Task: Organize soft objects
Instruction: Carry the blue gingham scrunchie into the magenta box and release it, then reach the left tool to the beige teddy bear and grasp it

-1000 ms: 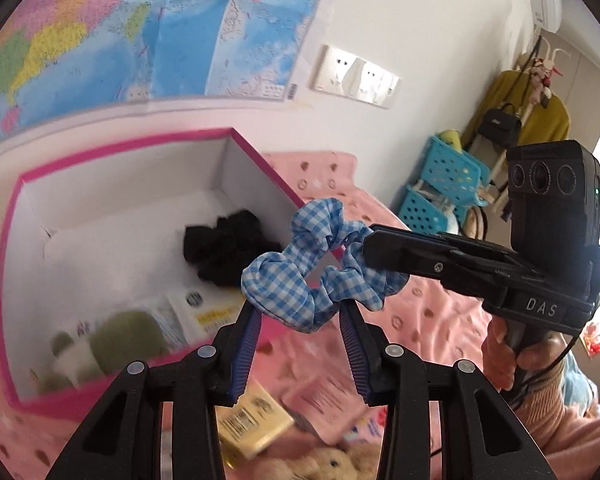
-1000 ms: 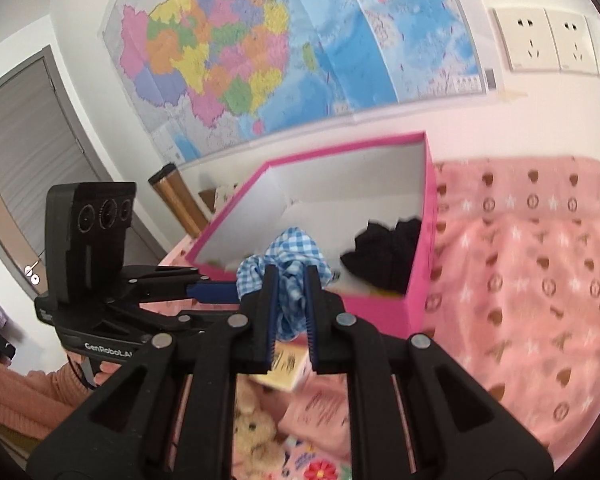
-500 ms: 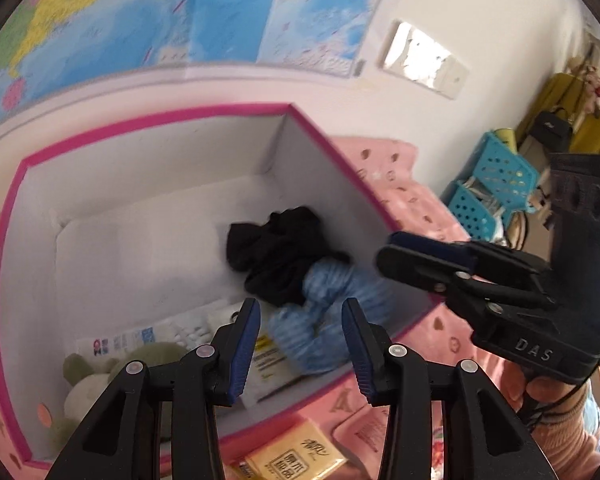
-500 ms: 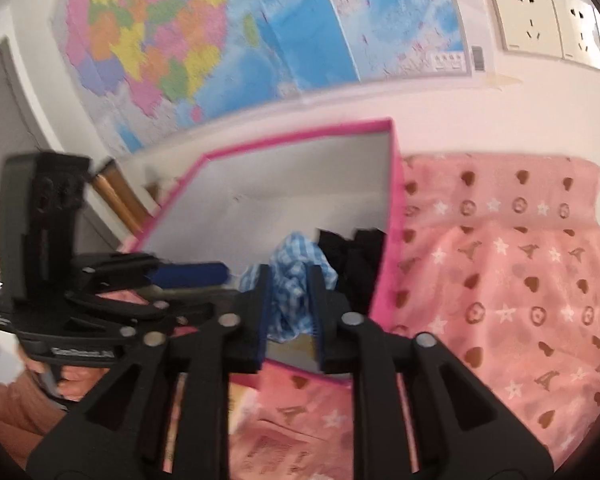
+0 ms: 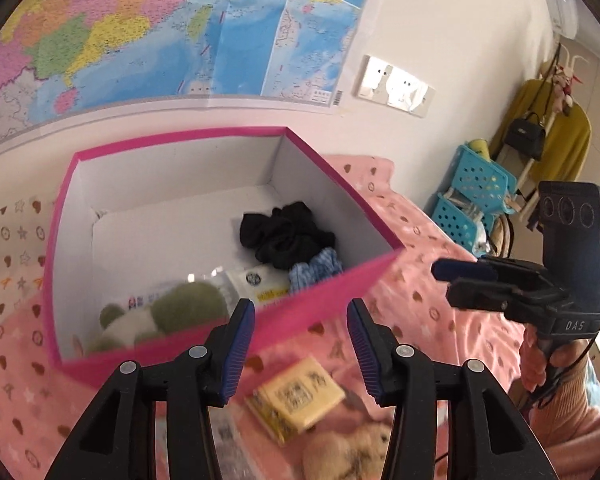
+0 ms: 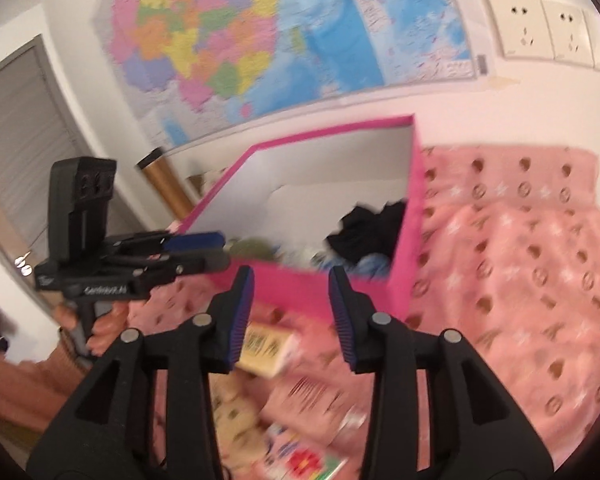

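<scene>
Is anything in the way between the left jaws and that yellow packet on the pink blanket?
Nothing visible. The left gripper is open and empty, jaws just widened, and the yellow packet lies in plain view on the blanket just beyond it, outside the pink box. A plush toy lies beside the packet, not over it.
</scene>
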Tool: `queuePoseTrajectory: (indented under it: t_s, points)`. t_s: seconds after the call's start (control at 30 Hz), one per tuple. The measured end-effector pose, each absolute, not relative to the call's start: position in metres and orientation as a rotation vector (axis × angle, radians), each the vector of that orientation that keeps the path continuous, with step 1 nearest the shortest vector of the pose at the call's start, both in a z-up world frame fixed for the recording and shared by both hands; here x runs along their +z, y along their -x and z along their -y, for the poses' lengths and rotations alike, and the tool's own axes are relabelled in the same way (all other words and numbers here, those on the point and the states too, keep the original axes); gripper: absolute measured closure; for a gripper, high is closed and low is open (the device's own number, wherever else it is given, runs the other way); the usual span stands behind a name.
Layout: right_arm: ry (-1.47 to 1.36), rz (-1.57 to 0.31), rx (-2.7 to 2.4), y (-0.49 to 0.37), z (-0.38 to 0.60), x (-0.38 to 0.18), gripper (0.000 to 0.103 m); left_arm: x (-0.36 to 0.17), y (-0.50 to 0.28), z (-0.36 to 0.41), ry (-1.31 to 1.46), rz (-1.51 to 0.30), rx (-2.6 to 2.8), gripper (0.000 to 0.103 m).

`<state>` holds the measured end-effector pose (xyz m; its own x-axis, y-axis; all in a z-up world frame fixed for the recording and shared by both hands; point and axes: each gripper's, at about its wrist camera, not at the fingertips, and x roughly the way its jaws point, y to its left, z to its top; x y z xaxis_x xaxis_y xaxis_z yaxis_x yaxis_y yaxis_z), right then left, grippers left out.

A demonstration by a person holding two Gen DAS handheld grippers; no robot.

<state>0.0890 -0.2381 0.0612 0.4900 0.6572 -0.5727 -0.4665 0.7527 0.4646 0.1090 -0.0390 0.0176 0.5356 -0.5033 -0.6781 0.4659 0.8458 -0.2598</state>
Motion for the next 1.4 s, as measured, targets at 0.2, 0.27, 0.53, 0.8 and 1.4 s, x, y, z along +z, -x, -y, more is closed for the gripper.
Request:
queuePoseTrajectory:
  t_s: [0.2, 0.27, 0.53, 0.8, 1.4]
  points:
    - [-0.221, -0.898, 0.770, -0.049, 0.222, 0.041, 0.053, -0.004, -0.078, 0.036, 0.050, -0.877, -0.612, 0.054]
    - [-0.218, -0.948, 0.788, -0.040, 0.217, 0.029, 0.051, -0.015, -0.069, 0.037, 0.042, -0.906, -0.615, 0.054]
    - [-0.201, -1.043, 0.788, -0.008, 0.210, -0.001, 0.051, -0.058, -0.048, 0.034, 0.095, -1.034, -0.646, 0.052]
    - [-0.175, -1.074, 0.781, 0.001, 0.199, -0.016, 0.065, -0.079, -0.045, 0.035, 0.120, -1.093, -0.671, 0.052]
    - [-0.195, -0.995, 0.766, -0.009, 0.189, 0.008, 0.085, -0.070, -0.038, 0.034, 0.191, -1.064, -0.752, 0.053]
